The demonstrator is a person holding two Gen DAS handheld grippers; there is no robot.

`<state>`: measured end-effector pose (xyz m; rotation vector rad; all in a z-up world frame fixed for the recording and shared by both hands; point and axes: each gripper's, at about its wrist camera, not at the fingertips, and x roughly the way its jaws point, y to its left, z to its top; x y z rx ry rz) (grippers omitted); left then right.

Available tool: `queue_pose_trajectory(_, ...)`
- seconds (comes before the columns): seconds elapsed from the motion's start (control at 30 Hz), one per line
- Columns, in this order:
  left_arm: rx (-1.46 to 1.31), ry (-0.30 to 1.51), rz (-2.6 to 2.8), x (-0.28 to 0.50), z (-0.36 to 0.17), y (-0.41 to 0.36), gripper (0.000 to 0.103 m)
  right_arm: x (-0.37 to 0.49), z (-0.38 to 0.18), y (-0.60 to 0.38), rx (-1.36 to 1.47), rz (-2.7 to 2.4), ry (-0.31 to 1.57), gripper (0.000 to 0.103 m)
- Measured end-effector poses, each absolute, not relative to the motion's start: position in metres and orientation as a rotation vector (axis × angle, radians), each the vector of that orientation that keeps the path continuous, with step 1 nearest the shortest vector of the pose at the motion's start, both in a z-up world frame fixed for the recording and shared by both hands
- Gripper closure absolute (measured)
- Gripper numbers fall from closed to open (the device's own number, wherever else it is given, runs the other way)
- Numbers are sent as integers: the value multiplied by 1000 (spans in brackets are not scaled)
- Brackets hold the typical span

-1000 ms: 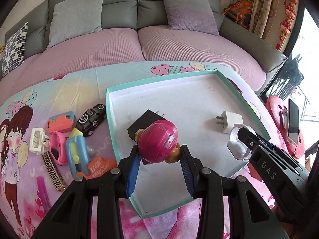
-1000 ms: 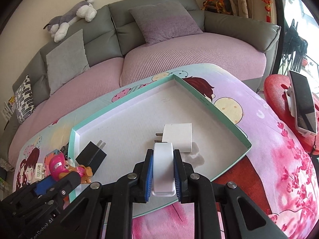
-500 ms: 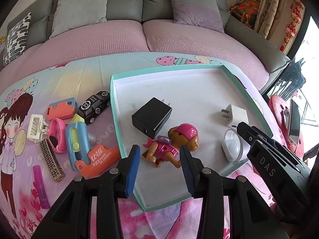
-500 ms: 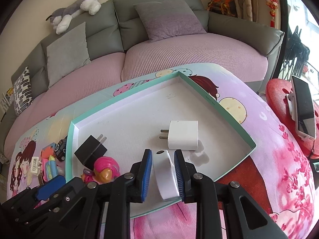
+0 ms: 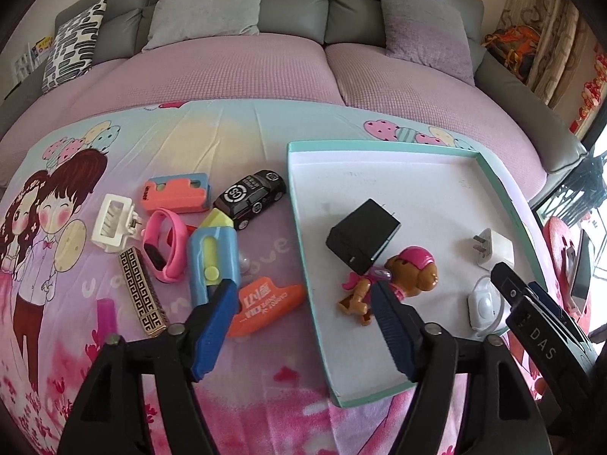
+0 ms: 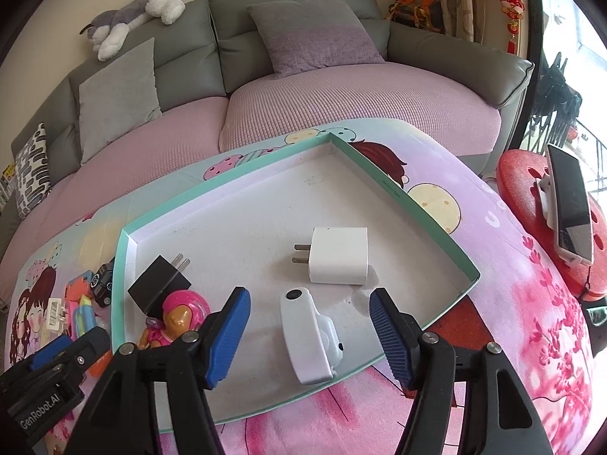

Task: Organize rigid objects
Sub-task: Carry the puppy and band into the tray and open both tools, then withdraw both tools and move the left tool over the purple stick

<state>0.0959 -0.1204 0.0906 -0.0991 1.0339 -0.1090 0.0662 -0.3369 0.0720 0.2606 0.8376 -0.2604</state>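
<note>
Four sorted things lay in the teal-rimmed tray (image 6: 428,223), seemingly gathered there off the cloth: black charger (image 5: 362,240), white charger (image 6: 337,256), toy pup (image 5: 394,276) and a white device (image 6: 307,335). Just ahead of the right gripper (image 6: 307,335), between its wide-spread fingers, sat that device. Wide and empty too, the left gripper (image 5: 299,328) hovered level over the tray's near-left rim, loose toys such as the orange clip (image 5: 265,299) ahead to its left.
</note>
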Motion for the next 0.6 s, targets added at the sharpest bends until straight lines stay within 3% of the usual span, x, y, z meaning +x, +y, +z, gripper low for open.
queue_pose_trajectory(0.13,-143,1055,-57,100,83,-102,16,67,71,-335,252,-249,839,20)
queue_pose_trajectory(0.27,-156,1078,-10,102,74,-91,15,68,71,-331,233,-239,837,1)
queue_pose_trajectory(0.37,-167,1059,26,101,74,-86,13,68,70,-330,220,-238,835,0)
queue_pose_trajectory(0.43,-174,1045,45,101,74,-82,0,69,69,-329,217,-237,839,0)
queue_pose_trajectory(0.6,-182,1045,67,102,70,-77,0,71,67,-326,202,-232,853,0)
